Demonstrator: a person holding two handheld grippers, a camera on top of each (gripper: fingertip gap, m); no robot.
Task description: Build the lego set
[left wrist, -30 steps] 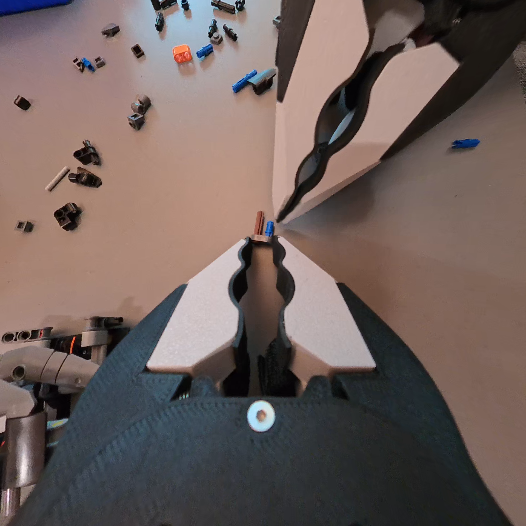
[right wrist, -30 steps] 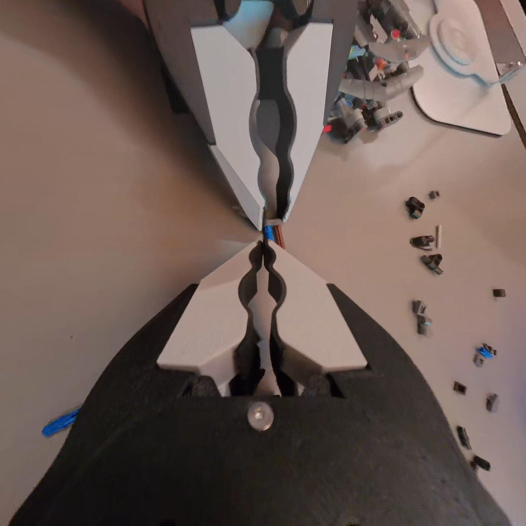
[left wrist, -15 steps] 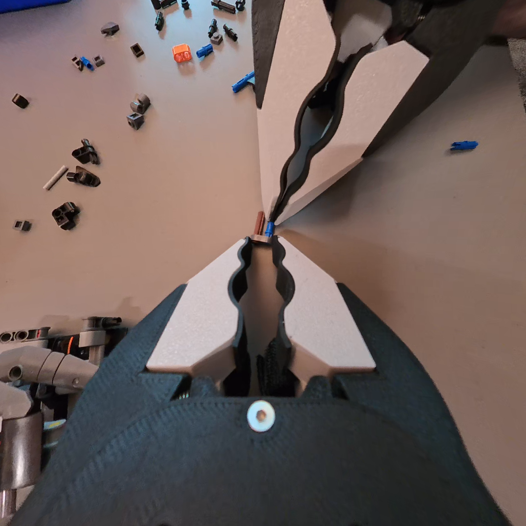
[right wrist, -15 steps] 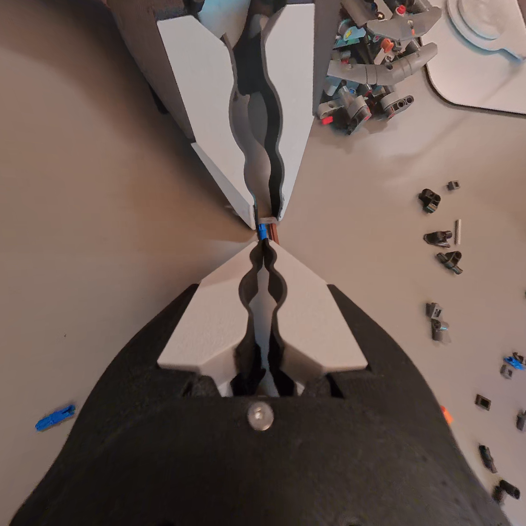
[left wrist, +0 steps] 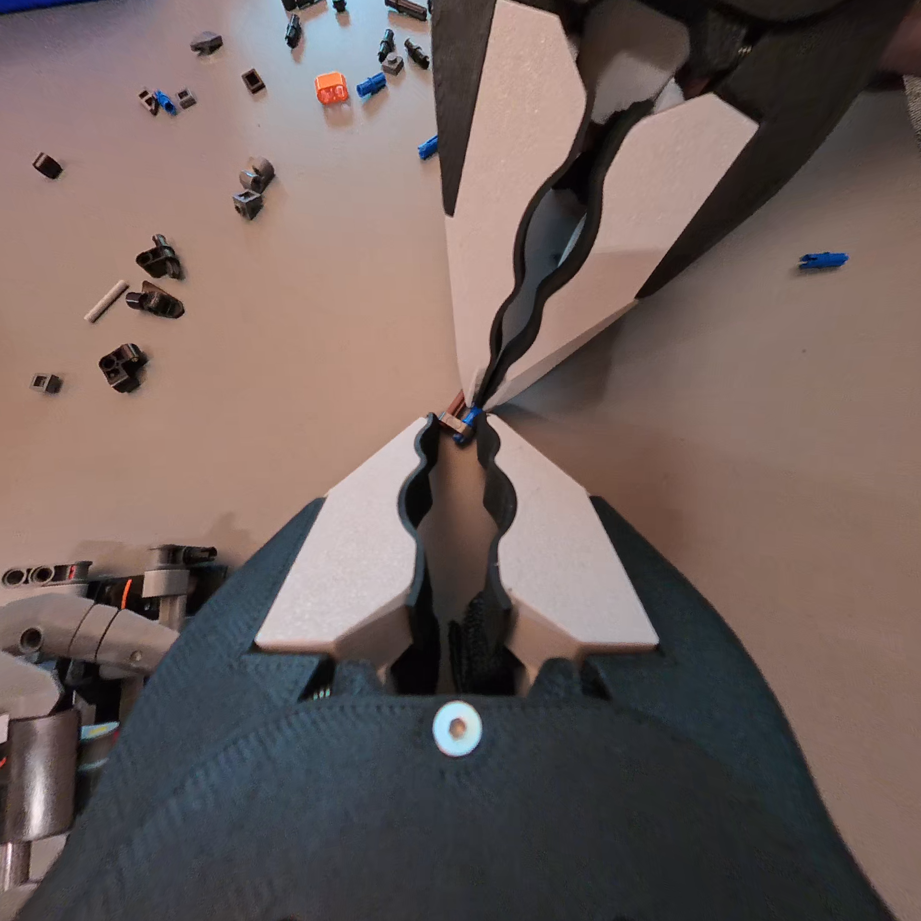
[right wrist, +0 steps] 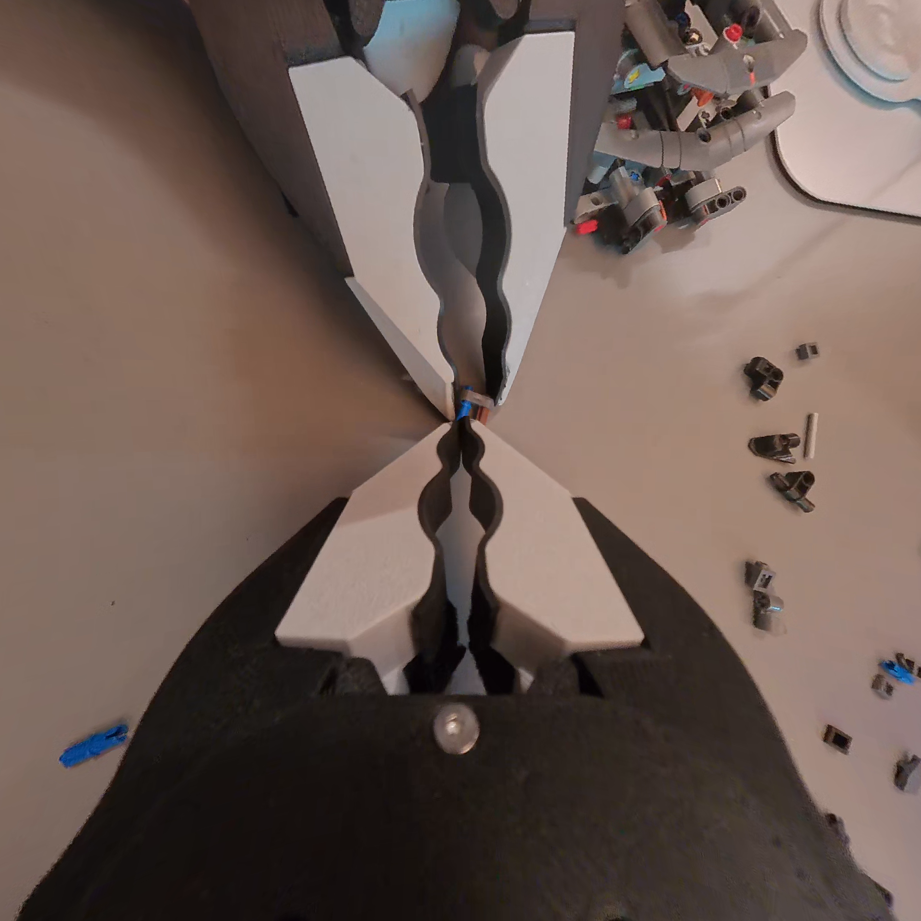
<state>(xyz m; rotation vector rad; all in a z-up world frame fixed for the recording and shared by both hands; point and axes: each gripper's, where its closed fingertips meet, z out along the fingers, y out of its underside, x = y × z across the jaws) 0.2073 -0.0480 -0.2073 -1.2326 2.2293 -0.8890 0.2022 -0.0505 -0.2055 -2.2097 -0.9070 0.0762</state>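
My left gripper is shut on a small grey connector that carries a brown axle and a blue pin. My right gripper meets it tip to tip, coming down from the top in the left wrist view, and is shut on the blue pin. In the right wrist view the left gripper holds the connector just above my right fingertips. The connector sits tilted between the left jaws. Both grippers hover over the tan table.
The partly built grey model stands at the lower left of the left wrist view and the upper right of the right wrist view. Several loose black, grey and blue pieces and an orange piece are scattered about. One loose blue pin lies apart. A white pad lies beyond the model. Both grippers' tips are close together, under 4 cm apart.
My right gripper has moved in from beside the blue pin and now grips it. The connector, square in the left jaws before, has tilted. The left gripper has stayed in place.
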